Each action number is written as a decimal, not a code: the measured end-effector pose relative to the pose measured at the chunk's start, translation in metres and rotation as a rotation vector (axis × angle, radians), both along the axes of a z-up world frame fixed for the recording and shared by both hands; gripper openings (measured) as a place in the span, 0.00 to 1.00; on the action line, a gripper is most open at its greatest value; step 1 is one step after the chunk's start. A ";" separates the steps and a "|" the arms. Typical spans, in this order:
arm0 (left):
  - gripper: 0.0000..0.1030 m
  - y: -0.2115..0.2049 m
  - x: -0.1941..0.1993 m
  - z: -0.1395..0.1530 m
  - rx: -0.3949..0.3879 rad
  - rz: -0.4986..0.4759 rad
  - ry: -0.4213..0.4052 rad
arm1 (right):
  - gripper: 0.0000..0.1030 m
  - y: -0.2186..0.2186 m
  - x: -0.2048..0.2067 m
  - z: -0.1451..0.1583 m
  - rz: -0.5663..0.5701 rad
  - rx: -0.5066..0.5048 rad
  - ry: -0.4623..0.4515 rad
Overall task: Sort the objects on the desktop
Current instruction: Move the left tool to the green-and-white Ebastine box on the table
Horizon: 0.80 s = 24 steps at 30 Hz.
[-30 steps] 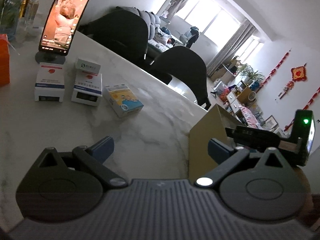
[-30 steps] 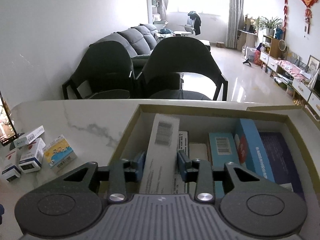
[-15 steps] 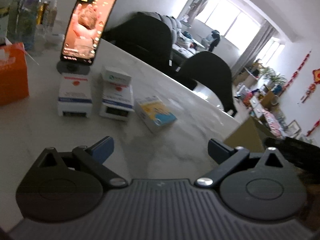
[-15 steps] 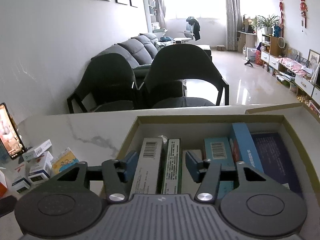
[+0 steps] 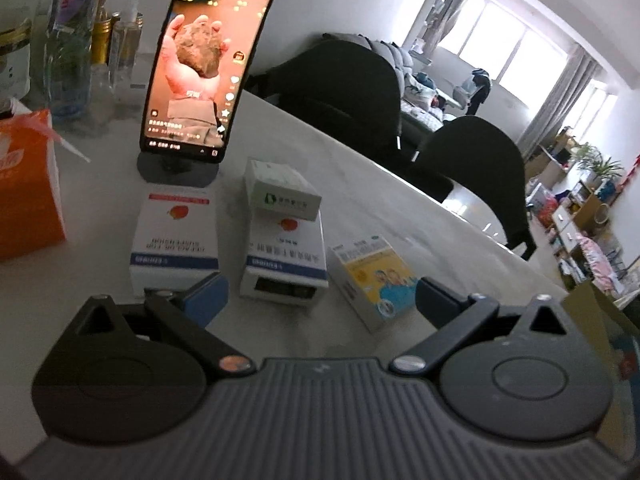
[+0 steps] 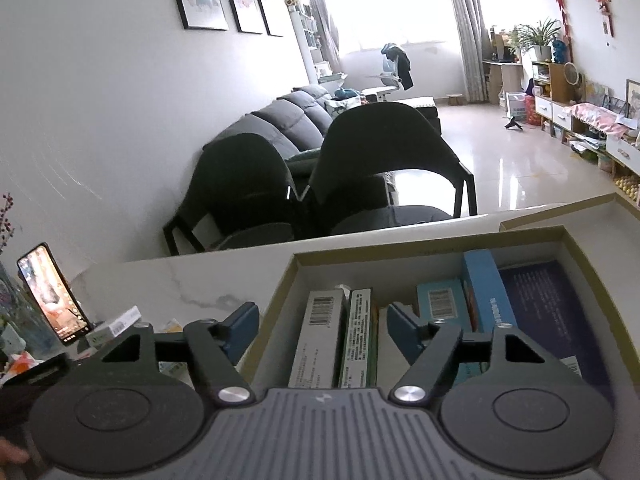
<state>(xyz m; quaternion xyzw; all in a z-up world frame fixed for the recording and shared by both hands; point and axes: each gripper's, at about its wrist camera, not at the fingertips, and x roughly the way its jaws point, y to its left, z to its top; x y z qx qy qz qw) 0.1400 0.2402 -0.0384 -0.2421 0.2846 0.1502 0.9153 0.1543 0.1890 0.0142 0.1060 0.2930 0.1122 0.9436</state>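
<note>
While the right gripper [image 6: 318, 330] opens over the cardboard box [image 6: 420, 242], nothing sits clamped. The left gripper [image 5: 322, 294], wide and empty, faces the middle medicine box [image 5: 285, 258], probably lengthwise toward it, by the table's [image 5: 400, 216] far edge.

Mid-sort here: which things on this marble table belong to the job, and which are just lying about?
Job:
- open cardboard box holding upright packets
- two white boxes with red fruit marks
- small white box with green logo, stacked on one
- yellow-and-blue carton

Lying about:
- lit phone on its stand
- orange tissue pack
- bottles

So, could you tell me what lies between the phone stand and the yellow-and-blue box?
In the left wrist view, a white box with a red emblem, a smaller white box stacked on it, lies between phone stand and yellow-and-blue box.
</note>
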 end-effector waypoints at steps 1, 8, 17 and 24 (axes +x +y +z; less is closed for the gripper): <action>0.99 0.000 0.004 -0.001 0.009 0.004 0.005 | 0.74 -0.001 -0.001 0.001 0.002 0.006 -0.001; 0.97 -0.003 0.029 0.000 0.106 0.044 0.027 | 0.77 -0.012 -0.009 0.004 0.015 0.044 -0.007; 0.89 -0.004 0.058 -0.004 0.265 0.085 0.078 | 0.78 -0.023 -0.011 0.006 0.022 0.073 -0.012; 0.76 -0.002 0.061 -0.007 0.314 0.107 0.107 | 0.78 -0.027 -0.013 0.004 0.020 0.083 -0.010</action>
